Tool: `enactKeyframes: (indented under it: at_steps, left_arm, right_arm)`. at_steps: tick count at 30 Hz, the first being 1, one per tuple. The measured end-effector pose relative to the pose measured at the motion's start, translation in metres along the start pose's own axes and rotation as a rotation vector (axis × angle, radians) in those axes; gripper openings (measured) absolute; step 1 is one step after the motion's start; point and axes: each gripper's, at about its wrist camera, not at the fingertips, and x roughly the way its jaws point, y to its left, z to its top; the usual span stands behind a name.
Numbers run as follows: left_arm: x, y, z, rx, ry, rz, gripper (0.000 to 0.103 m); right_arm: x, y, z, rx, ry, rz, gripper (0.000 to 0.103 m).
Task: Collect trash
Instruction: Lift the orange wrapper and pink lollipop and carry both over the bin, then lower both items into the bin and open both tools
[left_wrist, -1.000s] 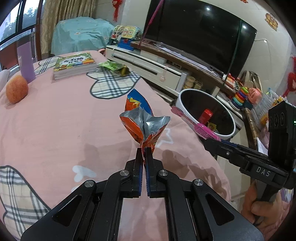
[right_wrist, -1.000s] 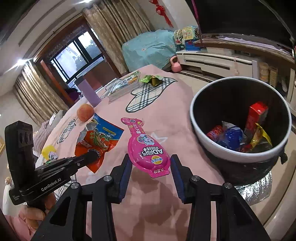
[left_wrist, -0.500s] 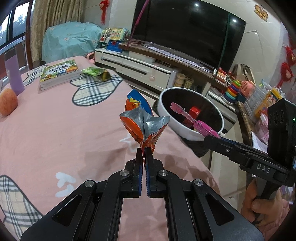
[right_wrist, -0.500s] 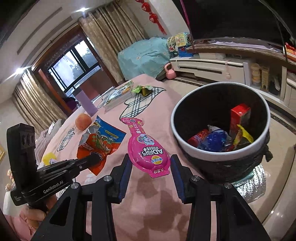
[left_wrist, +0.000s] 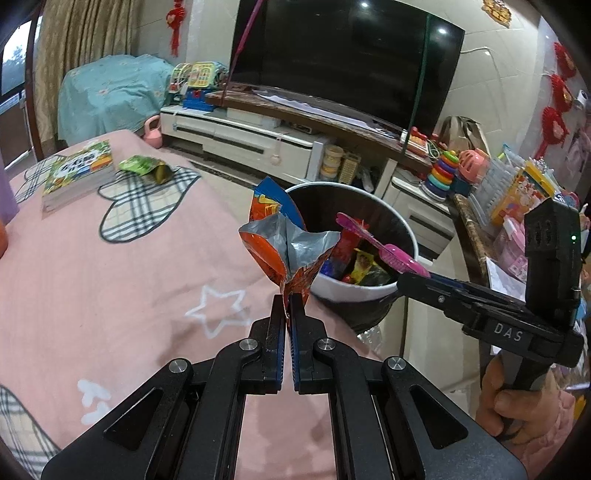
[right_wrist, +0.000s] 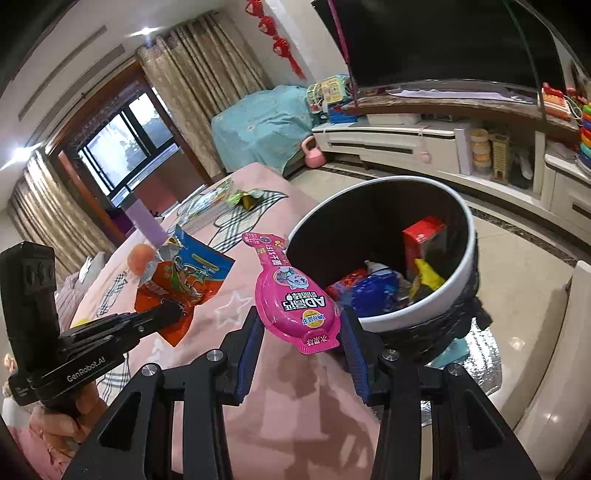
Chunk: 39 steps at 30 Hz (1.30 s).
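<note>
My left gripper (left_wrist: 287, 308) is shut on the bottom of an opened orange and blue snack bag (left_wrist: 284, 240), held upright over the pink table edge; the bag also shows in the right wrist view (right_wrist: 181, 280). My right gripper (right_wrist: 301, 332) is shut on a flat pink candy wrapper (right_wrist: 291, 291), held beside the rim of the trash bin (right_wrist: 458, 221). The wrapper (left_wrist: 380, 247) hangs over the bin (left_wrist: 402, 225) in the left wrist view. The bin is black inside with a white rim and holds several wrappers and a red box (right_wrist: 421, 232).
A green wrapper (left_wrist: 146, 166) and a stack of books (left_wrist: 77, 170) lie on the pink tablecloth (left_wrist: 110, 277) at the far side. An orange fruit (right_wrist: 139, 254) and a purple cup (right_wrist: 146, 221) stand further back. A TV stand (left_wrist: 258, 136) and toys lie beyond the bin.
Both grippers have moved toward the trash bin with their wrappers still held. The bin now looms larger and the pink wrapper sits over its opening.
</note>
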Motion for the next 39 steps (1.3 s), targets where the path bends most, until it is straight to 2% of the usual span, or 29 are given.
enactKeyframes:
  at_steps: [14, 39]
  left_arm:
    - [0.021, -0.021, 0.023, 0.040, 0.009, -0.030, 0.002]
    - [0.049, -0.042, 0.047, 0.075, 0.040, -0.045, 0.002]
  right_arm:
    - [-0.007, -0.026, 0.020, 0.018, -0.021, -0.050, 0.043]
    - [-0.001, -0.038, 0.035, 0.023, -0.013, -0.086, 0.043]
